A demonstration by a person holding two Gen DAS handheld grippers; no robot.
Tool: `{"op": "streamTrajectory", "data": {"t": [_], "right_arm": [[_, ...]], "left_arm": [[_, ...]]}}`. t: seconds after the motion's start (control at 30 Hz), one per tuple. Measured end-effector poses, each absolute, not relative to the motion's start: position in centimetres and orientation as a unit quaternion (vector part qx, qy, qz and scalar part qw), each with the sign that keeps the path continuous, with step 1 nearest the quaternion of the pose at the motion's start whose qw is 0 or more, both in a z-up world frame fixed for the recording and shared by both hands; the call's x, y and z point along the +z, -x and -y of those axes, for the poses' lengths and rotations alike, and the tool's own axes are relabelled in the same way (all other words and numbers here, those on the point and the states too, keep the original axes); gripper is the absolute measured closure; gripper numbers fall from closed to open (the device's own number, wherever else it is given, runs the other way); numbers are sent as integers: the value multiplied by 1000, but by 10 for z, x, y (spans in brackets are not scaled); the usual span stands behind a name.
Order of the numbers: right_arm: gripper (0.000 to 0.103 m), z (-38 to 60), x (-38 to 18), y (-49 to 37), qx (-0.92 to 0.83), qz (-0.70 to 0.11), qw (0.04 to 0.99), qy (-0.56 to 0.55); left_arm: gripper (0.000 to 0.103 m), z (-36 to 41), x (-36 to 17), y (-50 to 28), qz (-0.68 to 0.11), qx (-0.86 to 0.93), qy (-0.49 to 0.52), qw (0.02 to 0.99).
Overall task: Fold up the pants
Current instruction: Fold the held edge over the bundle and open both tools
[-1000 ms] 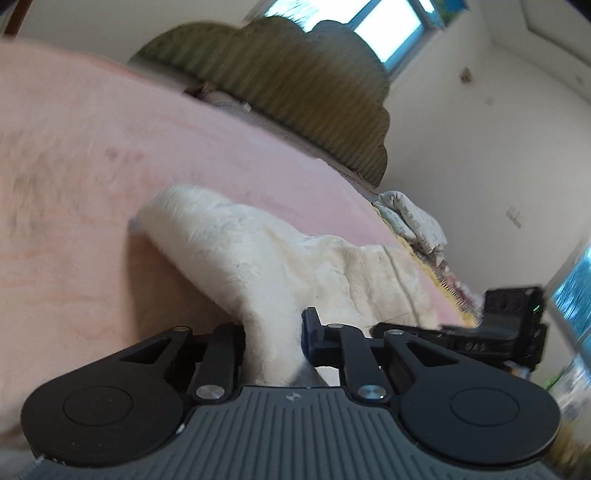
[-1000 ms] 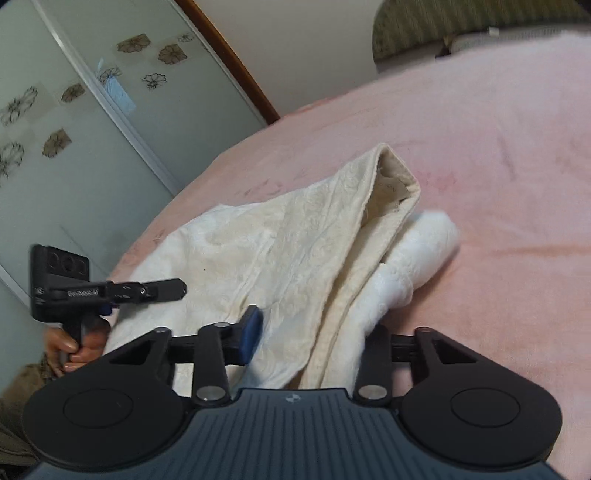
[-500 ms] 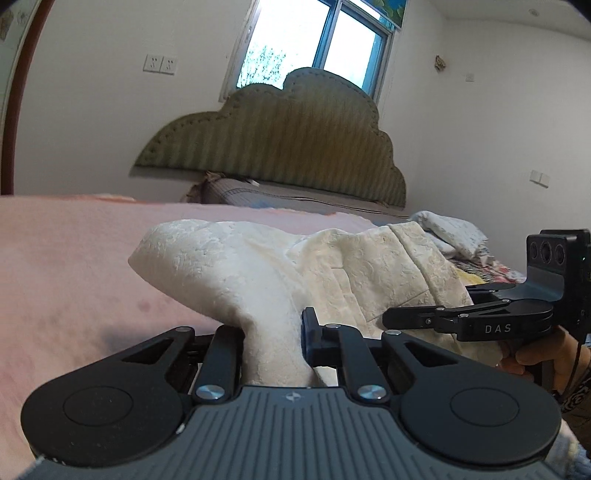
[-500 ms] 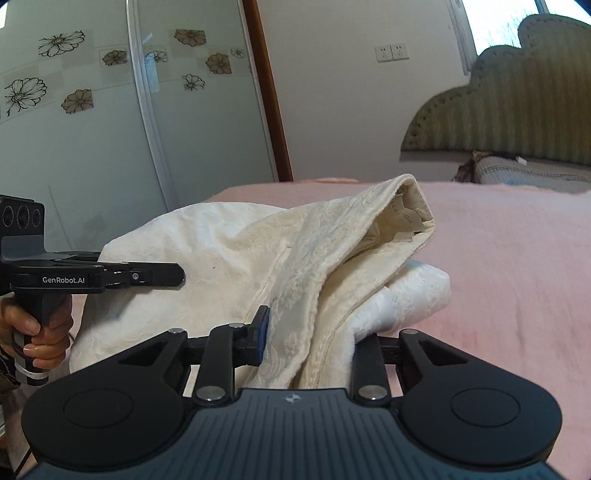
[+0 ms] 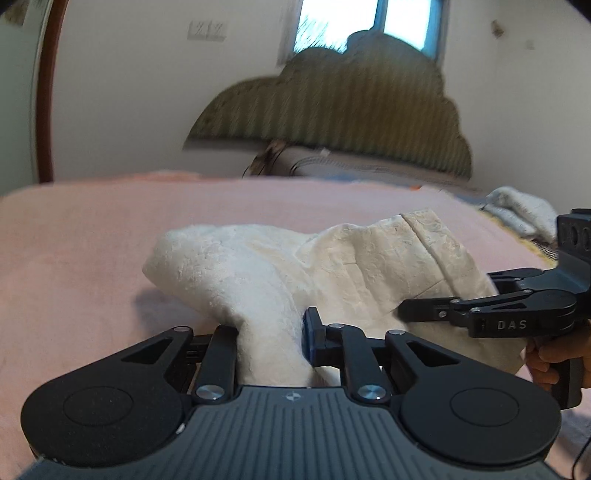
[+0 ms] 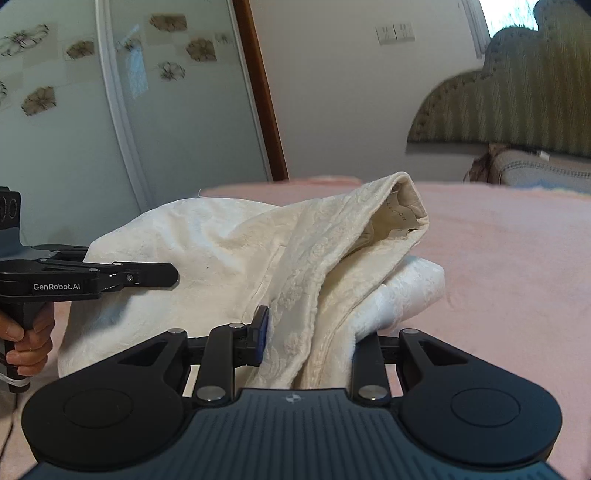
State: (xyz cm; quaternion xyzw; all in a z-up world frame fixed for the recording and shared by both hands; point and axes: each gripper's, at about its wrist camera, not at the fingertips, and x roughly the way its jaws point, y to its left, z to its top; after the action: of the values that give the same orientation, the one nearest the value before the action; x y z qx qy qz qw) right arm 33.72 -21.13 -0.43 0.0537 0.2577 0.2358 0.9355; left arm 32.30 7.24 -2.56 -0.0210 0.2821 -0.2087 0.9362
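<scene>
— Pants (image 5: 258, 266)?
— Cream, textured, heaped on the pink bed (image 5: 74, 240). Near side bunched up and raised off the blanket, far end resting on it.

— Left gripper (image 5: 269, 332)?
— Pinched on a thick fold of the cloth. Narrow gap between the fingers, filled with fabric, blue pad pressed into it from the right. Also seen from the right wrist, low at the left edge, tips together against the white cloth, handle wrapped by the left hand (image 6: 26, 332).

— Right gripper (image 6: 314, 332)?
— Wider apart, but gripping all the same: several layers wedged between the fingers, blue pad on the left side against them. In the left wrist view, out at the far right, tips at the pants' right edge, right hand (image 5: 554, 354) on the handle below.

— Waistband (image 6: 402, 206)?
— Up at the top of the heap, gaping toward the right camera. Label inside, lettering too small to read with any certainty.

— Beyond the bed?
— Scalloped green headboard (image 5: 332, 110), window (image 5: 369, 22) above it, pillow (image 5: 351, 166) at its foot. White bundle (image 5: 524, 210) by the right side. Sliding door (image 6: 110, 92) with flower prints on the left, sockets (image 6: 395, 33) on the wall. All a little blurred.
</scene>
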Motion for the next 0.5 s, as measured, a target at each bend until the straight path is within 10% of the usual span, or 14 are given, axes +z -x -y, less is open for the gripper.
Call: {"op": "streamTrajectory", "data": {"t": [0.5], "right_arm": [[8,220,-25,-342,144,-334,928,-77]], "left_arm": [[20,-78,-5,-267,-240,-125,-4,963]]}}
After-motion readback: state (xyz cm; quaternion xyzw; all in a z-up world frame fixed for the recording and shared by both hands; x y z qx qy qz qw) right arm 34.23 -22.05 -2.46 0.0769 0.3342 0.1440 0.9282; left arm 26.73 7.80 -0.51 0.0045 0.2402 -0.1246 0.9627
